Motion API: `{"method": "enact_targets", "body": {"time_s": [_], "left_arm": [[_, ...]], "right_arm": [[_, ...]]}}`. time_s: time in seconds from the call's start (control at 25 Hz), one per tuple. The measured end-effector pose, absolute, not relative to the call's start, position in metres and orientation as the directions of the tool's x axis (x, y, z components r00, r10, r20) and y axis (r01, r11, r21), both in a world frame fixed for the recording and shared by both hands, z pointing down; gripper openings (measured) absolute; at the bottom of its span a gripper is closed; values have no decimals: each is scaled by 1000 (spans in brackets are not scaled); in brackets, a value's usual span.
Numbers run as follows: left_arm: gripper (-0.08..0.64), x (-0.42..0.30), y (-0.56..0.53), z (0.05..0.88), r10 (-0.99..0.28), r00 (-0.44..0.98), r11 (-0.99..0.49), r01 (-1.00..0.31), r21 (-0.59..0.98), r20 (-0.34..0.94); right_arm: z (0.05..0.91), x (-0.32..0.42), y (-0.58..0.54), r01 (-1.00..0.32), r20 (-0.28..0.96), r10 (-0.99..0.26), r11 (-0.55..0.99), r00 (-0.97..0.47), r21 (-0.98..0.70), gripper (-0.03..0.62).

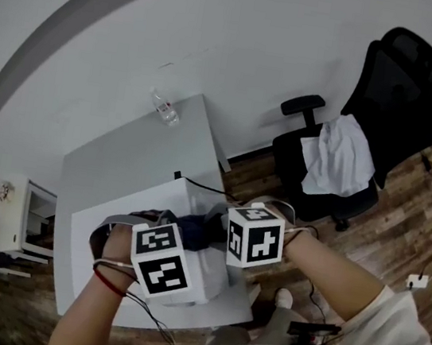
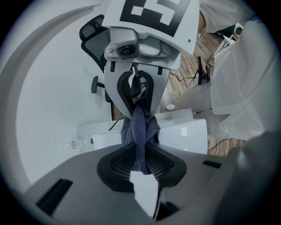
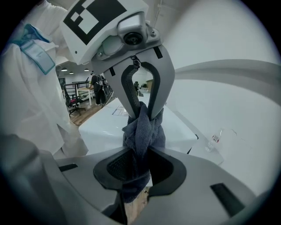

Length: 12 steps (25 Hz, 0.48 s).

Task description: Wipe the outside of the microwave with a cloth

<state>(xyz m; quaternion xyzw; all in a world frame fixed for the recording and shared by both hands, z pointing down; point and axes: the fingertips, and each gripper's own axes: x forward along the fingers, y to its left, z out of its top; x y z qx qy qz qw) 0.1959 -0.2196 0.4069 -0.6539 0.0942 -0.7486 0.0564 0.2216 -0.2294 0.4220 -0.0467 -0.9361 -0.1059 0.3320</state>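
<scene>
Pinching one end of the cloth (image 2: 139, 127) in the left gripper (image 2: 141, 165), and the other end in the right gripper (image 3: 139, 169). Both narrow, pads pressed into the fabric. Twisted into a thick rope between them, just above the top of the microwave (image 2: 189, 134). Cannot tell whether touching that top yet.

Likely to go wrong:
- Wiping with a rope instead of a flat face, so cleaning only a thin stripe. Better to spread it first.
- Slipping out of the left jaws if dragged hard across the top, being gripped there by a thin tail only.
- Scraping the casing with bare jaw tips if pressed down with so little cloth beneath them.
- Tugging one end free by pulling the two ends apart.

Around:
- Behind the microwave, a black cable (image 1: 202, 186) leaving its back, apt to snag on a pass over the rear edge.
- Further behind the microwave, on the same table (image 1: 130, 155), a small bottle (image 1: 165, 109). Well apart, in danger only from a long sweep.
- To the right of the microwave in the head view, well apart, a black chair (image 1: 397, 90) with a white garment (image 1: 337, 155) draped over the seat. No hindrance.
- In front of the microwave, thin wires (image 1: 155, 323) trailing from the left gripper, liable to catch on a front corner.
</scene>
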Motion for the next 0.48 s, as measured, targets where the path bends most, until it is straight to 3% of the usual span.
{"method": "enact_targets", "body": {"time_s": [0.28, 0.48], "left_arm": [[67, 217, -255, 414, -201, -251, -979, 22, -202, 947], [63, 227, -266, 426, -128, -261, -992, 42, -121, 957]], "right_arm": [[444, 225, -261, 122, 566, 7, 979, -824, 166, 106], [460, 224, -276, 144, 544, 27, 974, -839, 173, 106]]}}
